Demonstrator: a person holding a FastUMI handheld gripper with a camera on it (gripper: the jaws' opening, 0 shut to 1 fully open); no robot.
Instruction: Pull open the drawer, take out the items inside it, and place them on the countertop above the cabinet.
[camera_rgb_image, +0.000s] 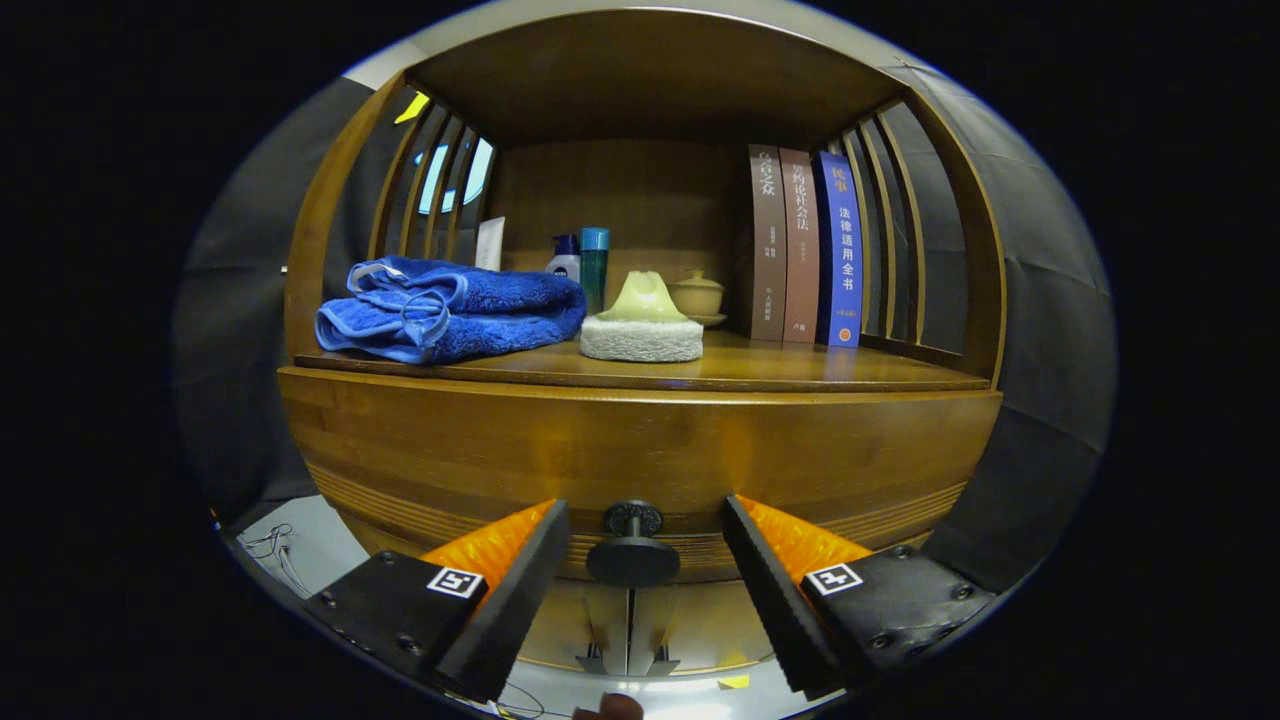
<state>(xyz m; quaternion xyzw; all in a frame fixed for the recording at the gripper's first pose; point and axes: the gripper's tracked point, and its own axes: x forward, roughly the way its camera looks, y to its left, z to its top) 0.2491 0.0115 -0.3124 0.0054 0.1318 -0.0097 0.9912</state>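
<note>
Wooden countertop (800, 372): blue towel (450, 308) laid left, sponge (641, 337) centre, three books (805, 245) stood right, bottles (582, 262) and lidded cup (697, 296) at far back.

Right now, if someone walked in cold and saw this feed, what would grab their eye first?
Probably the blue towel heaped on the countertop, with a pale sponge beside it and three upright books further along. Lower down, the dark drawer knob sits right between the open fingers of the hand-held gripper, which are not touching it; the drawer looks closed.
</note>
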